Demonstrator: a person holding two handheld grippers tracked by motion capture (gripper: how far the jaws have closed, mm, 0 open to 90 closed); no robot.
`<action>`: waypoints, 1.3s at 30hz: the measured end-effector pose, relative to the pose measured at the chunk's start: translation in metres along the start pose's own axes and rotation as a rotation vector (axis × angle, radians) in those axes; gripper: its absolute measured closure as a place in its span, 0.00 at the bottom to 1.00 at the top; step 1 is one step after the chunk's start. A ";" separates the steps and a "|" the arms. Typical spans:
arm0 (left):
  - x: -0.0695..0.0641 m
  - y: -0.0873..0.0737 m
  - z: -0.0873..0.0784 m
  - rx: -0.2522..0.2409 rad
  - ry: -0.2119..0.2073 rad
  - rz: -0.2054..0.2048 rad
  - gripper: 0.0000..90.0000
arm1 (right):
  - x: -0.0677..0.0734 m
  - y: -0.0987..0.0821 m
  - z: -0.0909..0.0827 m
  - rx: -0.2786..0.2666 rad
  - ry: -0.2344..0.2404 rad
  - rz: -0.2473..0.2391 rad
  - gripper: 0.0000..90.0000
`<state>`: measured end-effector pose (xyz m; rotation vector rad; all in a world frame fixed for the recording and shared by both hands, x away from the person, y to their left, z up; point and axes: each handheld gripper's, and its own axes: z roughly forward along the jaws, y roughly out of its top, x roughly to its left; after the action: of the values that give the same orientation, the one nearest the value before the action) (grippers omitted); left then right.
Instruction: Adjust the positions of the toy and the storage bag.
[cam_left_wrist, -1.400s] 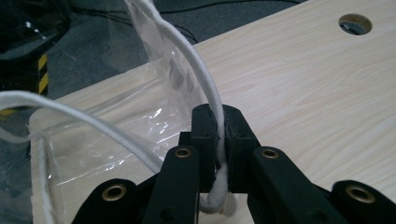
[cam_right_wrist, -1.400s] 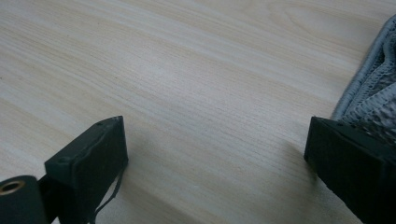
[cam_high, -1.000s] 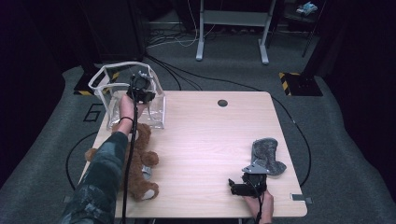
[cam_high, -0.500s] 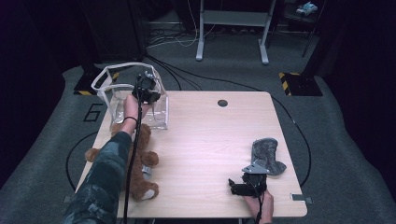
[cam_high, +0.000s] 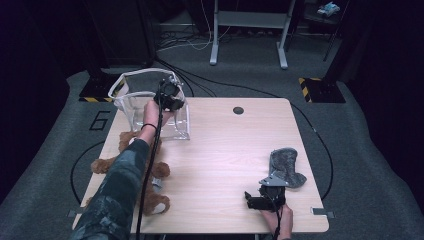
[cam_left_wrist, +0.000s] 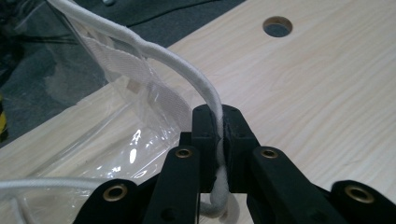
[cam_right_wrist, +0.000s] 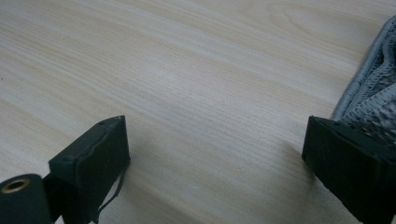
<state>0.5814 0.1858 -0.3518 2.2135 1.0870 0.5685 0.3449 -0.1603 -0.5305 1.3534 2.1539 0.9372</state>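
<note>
At the left, the left tool was clamped on the white cord handle of the clear plastic bag, the cord pinched between its two black jaws and running up and away past their tips. The bag stood on the far left corner of the desk, directly under and around that tool, with its transparent wall lying just to the tool's left. A brown teddy bear lay behind the tool, under the person's sleeve. Well apart, the right tool rested low over the desk near its front edge, jaws wide apart with bare wood between them. A grey slipper lay just beside it, its knitted edge touching the right-hand jaw.
</note>
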 end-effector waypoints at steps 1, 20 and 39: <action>-0.002 0.002 0.001 0.006 -0.003 0.011 0.95 | 0.000 0.000 0.000 0.000 0.000 0.000 0.07; -0.046 0.022 0.011 0.007 -0.096 0.059 0.95 | 0.000 0.000 -0.001 0.002 0.011 -0.001 0.08; -0.094 0.041 0.023 -0.002 -0.135 0.051 0.93 | -0.001 0.000 -0.001 0.003 0.010 -0.013 0.08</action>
<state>0.5638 0.0823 -0.3512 2.2481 0.9623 0.4342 0.3447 -0.1614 -0.5302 1.3373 2.1698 0.9380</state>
